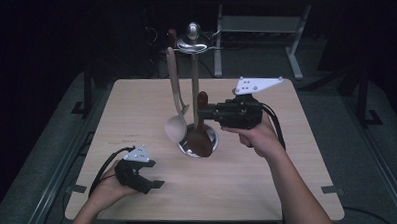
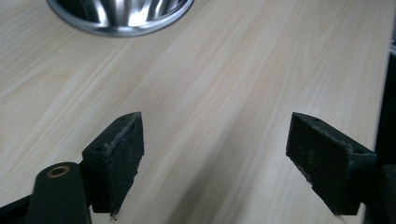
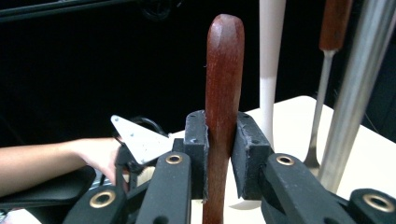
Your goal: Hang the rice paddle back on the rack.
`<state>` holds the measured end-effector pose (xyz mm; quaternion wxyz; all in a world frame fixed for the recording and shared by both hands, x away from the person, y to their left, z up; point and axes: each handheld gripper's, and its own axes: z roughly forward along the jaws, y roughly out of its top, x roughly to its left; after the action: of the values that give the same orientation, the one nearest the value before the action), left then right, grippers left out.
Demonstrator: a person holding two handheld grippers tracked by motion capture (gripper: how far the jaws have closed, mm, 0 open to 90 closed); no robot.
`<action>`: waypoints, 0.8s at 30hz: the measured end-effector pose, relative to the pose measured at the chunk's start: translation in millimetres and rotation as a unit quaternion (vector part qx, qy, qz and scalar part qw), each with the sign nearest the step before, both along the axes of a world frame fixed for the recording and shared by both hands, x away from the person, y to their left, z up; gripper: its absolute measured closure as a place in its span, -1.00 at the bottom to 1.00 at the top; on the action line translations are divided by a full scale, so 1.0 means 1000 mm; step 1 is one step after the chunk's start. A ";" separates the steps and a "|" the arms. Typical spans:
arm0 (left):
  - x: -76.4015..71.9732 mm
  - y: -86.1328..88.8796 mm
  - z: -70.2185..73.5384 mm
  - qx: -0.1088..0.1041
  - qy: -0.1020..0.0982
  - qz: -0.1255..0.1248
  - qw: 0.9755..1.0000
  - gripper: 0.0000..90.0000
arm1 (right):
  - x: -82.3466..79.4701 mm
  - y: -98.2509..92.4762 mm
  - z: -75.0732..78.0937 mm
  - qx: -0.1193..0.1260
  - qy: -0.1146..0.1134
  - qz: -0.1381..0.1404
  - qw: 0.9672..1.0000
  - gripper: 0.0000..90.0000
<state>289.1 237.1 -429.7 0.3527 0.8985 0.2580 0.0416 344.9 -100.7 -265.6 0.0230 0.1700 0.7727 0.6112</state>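
Note:
A dark brown wooden spoon stands upright with its bowl down at the base of a steel utensil stand. My right gripper is shut on its handle, which rises between the pads of that gripper. A pale wooden spoon hangs from the stand's top ring, just left of the dark one. My left gripper is low over the table near the front left, open, with bare wood between its jaws.
The stand's round steel base lies ahead of the left gripper. A utensil with a brown handle and metal shaft hangs by the stand's pole. The light wooden table ends close behind the stand.

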 end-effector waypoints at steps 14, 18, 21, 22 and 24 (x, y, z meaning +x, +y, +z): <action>0.005 0.010 -0.008 -0.022 -0.015 0.022 0.999 -0.60 | 0.017 0.011 0.037 0.010 -0.022 0.041 0.999 0.72; 0.005 0.011 -0.007 -0.019 -0.017 0.020 0.999 -0.60 | 0.021 0.014 0.048 0.013 -0.027 0.051 0.998 0.72; 0.005 0.011 -0.007 -0.023 -0.017 0.022 0.999 -0.60 | 0.024 0.015 0.054 0.013 -0.025 0.054 0.998 0.72; 0.005 0.011 -0.007 -0.023 -0.018 0.022 0.999 -0.60 | 0.025 0.015 0.056 0.013 -0.025 0.053 0.998 0.72; 0.005 0.011 -0.006 -0.023 -0.016 0.023 0.999 -0.60 | 0.027 0.014 0.058 0.016 -0.026 0.053 0.998 0.72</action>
<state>294.2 248.2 -436.1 0.3768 0.8831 0.2734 0.0581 372.3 -86.8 -207.3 0.0080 0.1131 0.7699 0.6280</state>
